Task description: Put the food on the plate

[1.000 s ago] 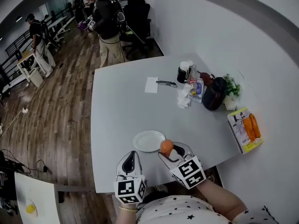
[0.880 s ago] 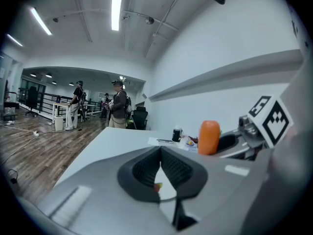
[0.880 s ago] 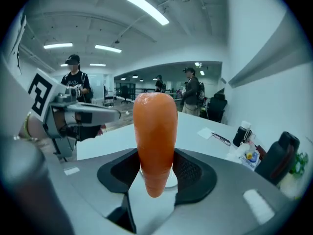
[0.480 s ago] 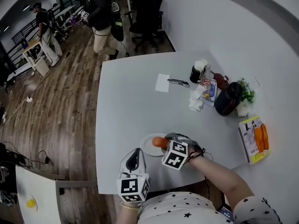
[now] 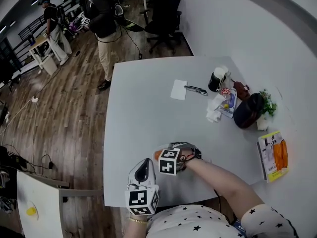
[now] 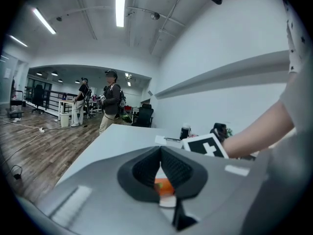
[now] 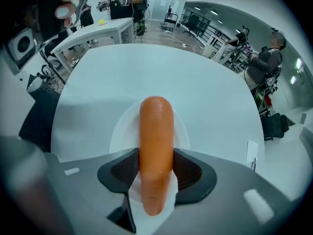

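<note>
While two people stand on the wood floor (image 5: 59, 113) at the far left, one person (image 5: 101, 19) near the table's far corner and a second person (image 5: 52, 21) farther off, the work goes on at the near edge of the single grey table (image 5: 143, 108). There are two grippers, one sausage and one plate. The left gripper (image 5: 144, 165) hangs at the front edge with its tips together and nothing gripped; only the distant sausage shows through the gap below its tips. Just to its right, the right gripper (image 7: 156, 168) is clamped on the orange sausage (image 7: 156, 146), which sticks out lengthwise over the white plate (image 7: 122, 126); whether it touches the plate I cannot tell. A second ago that gripper held the sausage beside the plate, on its right; since then the hand has swung leftward so the sausage sits above the plate's middle, while the left gripper has stayed at the edge. The plate lies near the front edge, with a broad stretch of bare tabletop beyond it. Farther right lie one slip of paper (image 5: 179, 89) and one pen (image 5: 196, 89), then one cup (image 5: 218, 78), one dark bag (image 5: 249, 111) and one small plant (image 5: 268, 104) crowded near the wall, and one yellow box (image 5: 272, 155) at the right edge.
</note>
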A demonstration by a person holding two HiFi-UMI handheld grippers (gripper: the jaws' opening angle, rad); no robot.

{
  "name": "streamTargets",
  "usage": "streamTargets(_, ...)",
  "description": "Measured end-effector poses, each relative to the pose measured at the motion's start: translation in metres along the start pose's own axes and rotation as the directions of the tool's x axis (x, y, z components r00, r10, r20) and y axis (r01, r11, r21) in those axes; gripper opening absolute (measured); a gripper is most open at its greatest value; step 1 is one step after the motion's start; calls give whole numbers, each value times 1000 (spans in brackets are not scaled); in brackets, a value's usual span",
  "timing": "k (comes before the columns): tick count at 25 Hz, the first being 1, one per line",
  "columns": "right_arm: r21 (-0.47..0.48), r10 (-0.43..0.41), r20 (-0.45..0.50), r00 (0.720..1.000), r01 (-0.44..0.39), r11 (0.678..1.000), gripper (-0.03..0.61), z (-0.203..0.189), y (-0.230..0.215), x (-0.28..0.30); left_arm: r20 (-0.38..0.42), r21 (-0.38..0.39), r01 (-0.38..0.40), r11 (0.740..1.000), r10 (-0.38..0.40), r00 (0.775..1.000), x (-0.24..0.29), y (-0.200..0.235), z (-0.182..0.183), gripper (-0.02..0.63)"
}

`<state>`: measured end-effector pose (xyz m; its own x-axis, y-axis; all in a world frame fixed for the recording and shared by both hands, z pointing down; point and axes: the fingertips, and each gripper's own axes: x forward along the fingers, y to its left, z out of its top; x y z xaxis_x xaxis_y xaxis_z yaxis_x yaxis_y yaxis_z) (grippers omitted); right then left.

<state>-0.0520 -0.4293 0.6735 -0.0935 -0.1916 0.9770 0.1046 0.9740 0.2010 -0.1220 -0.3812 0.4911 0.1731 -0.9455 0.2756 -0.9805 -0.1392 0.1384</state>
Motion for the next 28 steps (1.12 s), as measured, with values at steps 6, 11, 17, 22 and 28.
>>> streamTargets(6, 8, 63, 12, 998, -63, 998, 213, 5, -1, 3, 4, -7, -18, 1000, 18, 1000, -1, 4, 0, 6)
streamTargets(11, 14, 58, 71, 996, -59, 998, 215, 6, -2, 1, -4, -3, -13, 1000, 13, 1000, 0, 3, -2, 8)
streamTargets(17, 184, -71, 334, 940, 9, 983, 290, 10, 0, -34, -10, 5, 6, 1000, -6, 1000, 2, -2, -1, 8)
streamTargets(22, 521, -264, 606, 751, -123, 845, 195, 5, 7, -97, -11, 15, 31, 999, -30, 999, 2, -11, -1, 8)
streamTargets(28, 731, -506, 620, 599, -206, 651, 40, -15, 16, -147, -15, 32, 71, 997, -70, 997, 3, -27, -5, 6)
